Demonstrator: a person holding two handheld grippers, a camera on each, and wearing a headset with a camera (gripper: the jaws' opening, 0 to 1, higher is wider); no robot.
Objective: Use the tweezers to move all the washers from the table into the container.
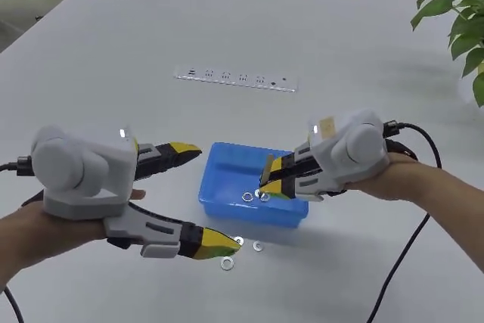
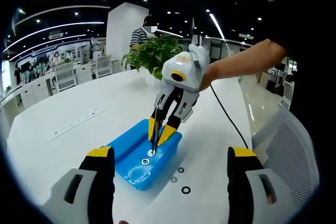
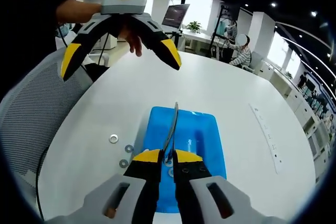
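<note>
- Head view: the left hand-held gripper (image 1: 218, 197), lower left, gapes wide and holds nothing. The right hand-held gripper (image 1: 265, 184), right of centre, is clenched on the tweezers (image 1: 260, 193), whose tips dip into the blue container (image 1: 227, 155) at centre. Two washers (image 1: 247, 197) lie inside it, and three more washers (image 1: 258, 246) lie on the white counter (image 1: 302, 35) just below its near wall. A power strip (image 1: 236, 79) sits well above, a plant (image 1: 461, 13) at upper right.
- Left gripper view: its own jaws stand far apart at the bottom. At centre, the right hand-held gripper (image 2: 160, 131) points the tweezers (image 2: 154, 142) down to a washer (image 2: 150, 152) inside the container (image 2: 126, 156). Three washers (image 2: 180, 170) rest on the counter to its right.
- Right gripper view: its own jaws pinch the tweezers (image 3: 172, 127) over the container (image 3: 199, 129). The left hand-held gripper (image 3: 121, 59) spreads open at upper left. Three washers (image 3: 129, 148) lie on the counter left of the container.
</note>
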